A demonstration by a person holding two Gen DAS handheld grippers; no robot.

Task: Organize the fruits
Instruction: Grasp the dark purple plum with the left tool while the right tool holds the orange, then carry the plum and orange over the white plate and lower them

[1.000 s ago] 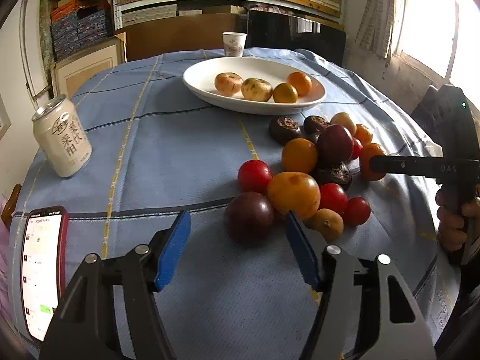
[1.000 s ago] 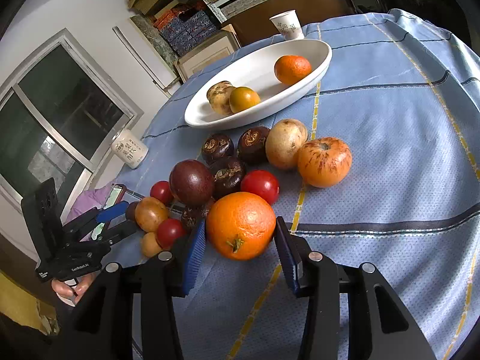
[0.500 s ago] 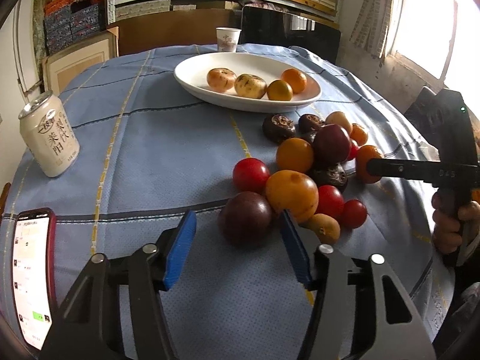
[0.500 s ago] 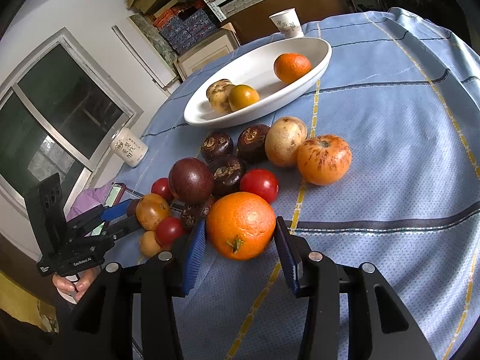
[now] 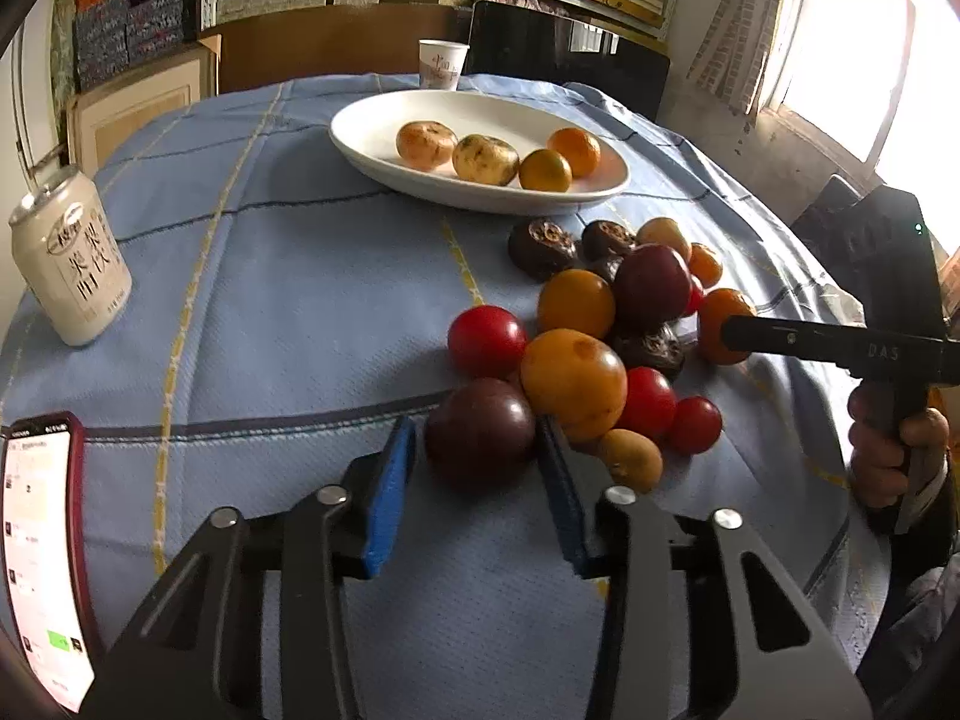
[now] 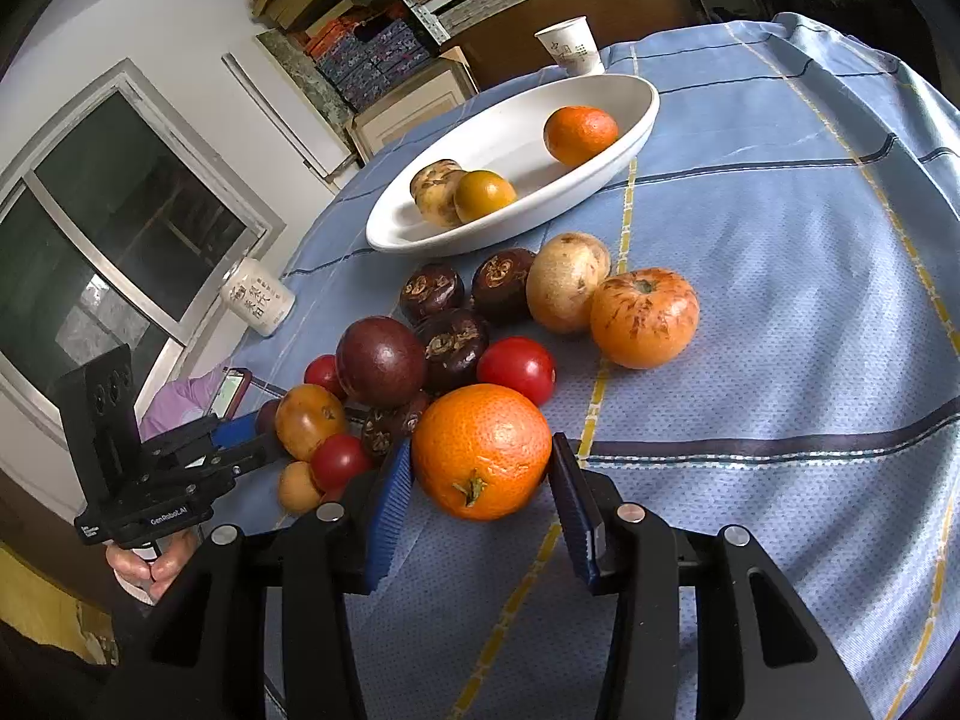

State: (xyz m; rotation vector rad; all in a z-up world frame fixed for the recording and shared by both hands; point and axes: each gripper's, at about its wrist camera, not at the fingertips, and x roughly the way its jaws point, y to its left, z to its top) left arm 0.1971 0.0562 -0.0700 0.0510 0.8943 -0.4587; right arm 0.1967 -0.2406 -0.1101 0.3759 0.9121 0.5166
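A heap of loose fruit lies on the blue tablecloth in front of a white oval dish [image 5: 372, 138] holding several fruits. My left gripper [image 5: 476, 426] straddles a dark purple fruit [image 5: 480, 450] at the heap's near edge. Its jaws are closing, the blue pads almost on the fruit's sides, with a sliver of gap at the left pad. The fruit rests on the cloth. My right gripper [image 6: 481, 462] is shut on a large orange [image 6: 474, 438] that sits on the cloth at the heap's other side. The same dish [image 6: 510, 132] lies beyond it.
A white drink can [image 5: 72, 264] stands at the left and a phone [image 5: 36, 570] lies near the left edge. A paper cup [image 5: 442, 63] stands behind the dish. A person's hand [image 5: 888, 456] holds the right gripper's handle. Shelves and a dark chair back stand beyond the table.
The left gripper's jaws have narrowed from wide apart to just beside the purple fruit, and it has edged forward around it. The right gripper and its orange have not moved.
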